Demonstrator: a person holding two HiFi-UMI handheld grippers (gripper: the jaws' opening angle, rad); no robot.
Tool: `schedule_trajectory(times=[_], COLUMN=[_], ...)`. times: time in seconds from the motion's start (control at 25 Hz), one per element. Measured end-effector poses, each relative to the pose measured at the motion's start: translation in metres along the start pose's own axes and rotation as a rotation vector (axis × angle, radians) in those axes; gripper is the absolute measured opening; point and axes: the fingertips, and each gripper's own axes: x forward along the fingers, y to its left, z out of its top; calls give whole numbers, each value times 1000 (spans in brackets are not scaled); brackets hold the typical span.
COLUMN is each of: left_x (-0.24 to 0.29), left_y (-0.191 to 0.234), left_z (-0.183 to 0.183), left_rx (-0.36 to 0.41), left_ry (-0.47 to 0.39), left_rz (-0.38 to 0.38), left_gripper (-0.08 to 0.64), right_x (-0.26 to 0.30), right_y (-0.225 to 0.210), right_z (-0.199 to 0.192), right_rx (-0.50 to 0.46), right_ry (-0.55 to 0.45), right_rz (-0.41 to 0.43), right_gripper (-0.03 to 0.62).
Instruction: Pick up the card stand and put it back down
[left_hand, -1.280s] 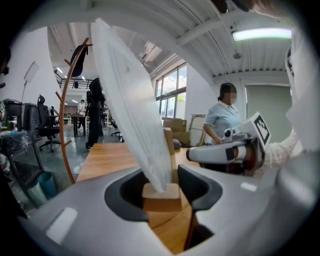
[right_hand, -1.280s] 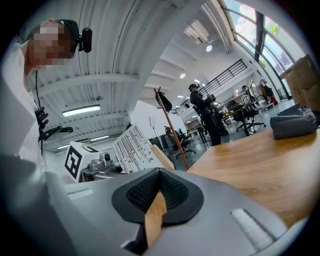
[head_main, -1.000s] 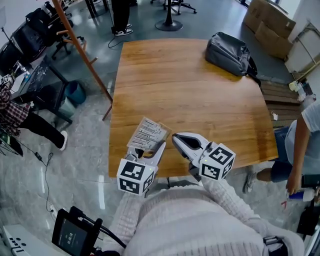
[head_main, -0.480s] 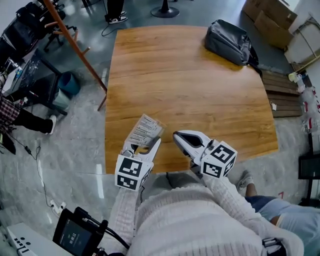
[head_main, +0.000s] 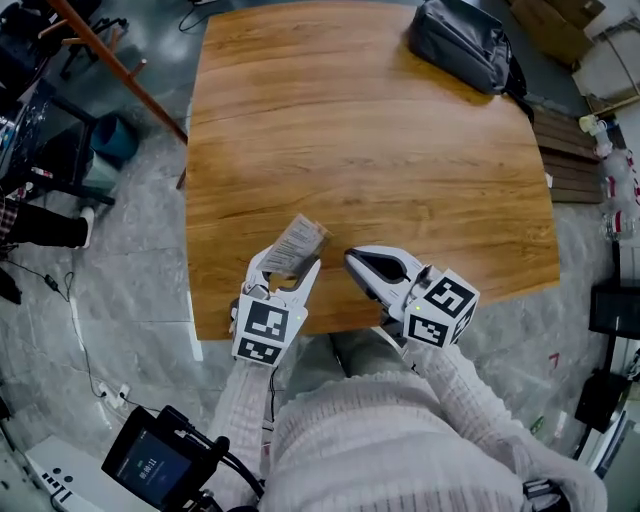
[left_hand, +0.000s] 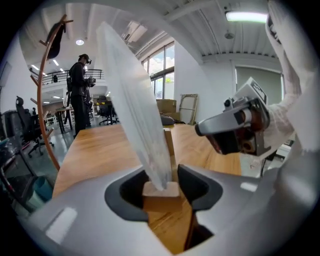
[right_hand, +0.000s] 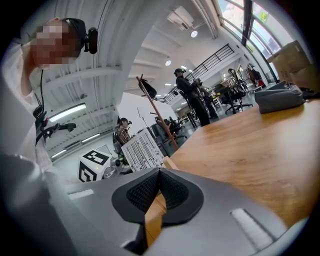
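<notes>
The left gripper (left_hand: 161, 181) is clamped on the wooden base of the card stand (left_hand: 134, 105). The stand's clear card rises between the jaws and leans left, over the near edge of the table (head_main: 380, 160). Just beside it on the right, the right gripper (right_hand: 160, 176) has its jaws pressed together, with nothing between them.

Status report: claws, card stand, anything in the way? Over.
Left claw shut on card stand, over near table edge. Right claw shut, empty. Only bag, far corner.
</notes>
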Motion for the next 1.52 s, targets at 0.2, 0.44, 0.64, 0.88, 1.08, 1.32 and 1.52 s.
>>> schedule_trajectory(times=[0.2,0.44,0.64,0.88,1.08,1.32,1.52], left_x=[15,24,32,40,44,47,45], left_y=[6,8,5,1,-5,-5,-2], left_z=[-27,-44,-54,-65,-69,-71,-72], left_rx=[-58,-52,-35,-2,49,72,63], left_ry=[44,80,107,134,172,180,156], left_rz=[-1,-6,-20,-13,-13,8,50], left_gripper=[186,185,184,184,184,190,195], right_x=[4,9,8,8,5,3,1], right_y=[-13,-15,-16,-21,-25,-25,-22], right_z=[-17,-34,-46,-49,-50,-56,-58], right_rx=[25,62,88,111,120,130,132], right_ry=[40,70,84,87,80,83,78], right_rz=[-9,-2,0,-1,-10,-22,-28], right_gripper=[-2,-2,-2,-2,-2,-2,-2])
